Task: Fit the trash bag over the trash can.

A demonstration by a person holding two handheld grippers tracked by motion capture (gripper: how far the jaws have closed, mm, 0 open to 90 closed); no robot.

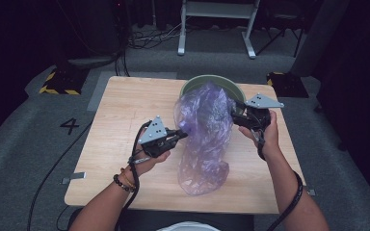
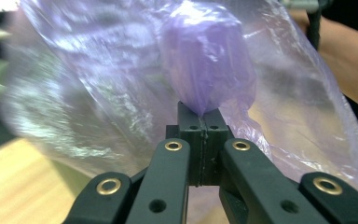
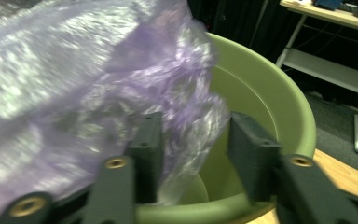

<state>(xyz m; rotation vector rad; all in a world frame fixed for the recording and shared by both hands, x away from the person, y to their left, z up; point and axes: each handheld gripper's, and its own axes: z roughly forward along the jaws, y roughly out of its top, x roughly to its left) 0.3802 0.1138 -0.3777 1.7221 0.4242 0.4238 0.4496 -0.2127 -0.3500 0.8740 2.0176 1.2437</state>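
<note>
Left claw [image 2: 200, 122]: jaws pressed together on a pinched fold of the purple plastic bag [image 2: 205, 65], the film bunched into a rounded knot just above the tips. In the high view the left claw [image 1: 182, 135] met the bag's left edge about halfway up, the person's left hand [image 1: 147, 156] behind it w/ a bead bracelet [image 1: 124, 182] at the wrist.

Right claw [image 3: 193, 149]: jaws apart, roughly half spread; a crumpled flap of bag [image 3: 98, 93] hung betw. them and lay against the left jaw, the right jaw clear of the film, so no grip on that side. In the high view the right claw [image 1: 234, 115] sat at the bag's upper right edge, right hand [image 1: 268, 130] behind.

Bag [image 1: 204, 139]: translucent, held up in the middle of the tabletop [image 1: 125, 110], top near the bin, lower end resting on the wood close to the near edge.

Green bin [image 1: 231, 86]: round, open-topped, at the far edge of the tabletop directly behind the bag; rim [image 3: 303, 116] just beyond the right claw's tips.
</note>
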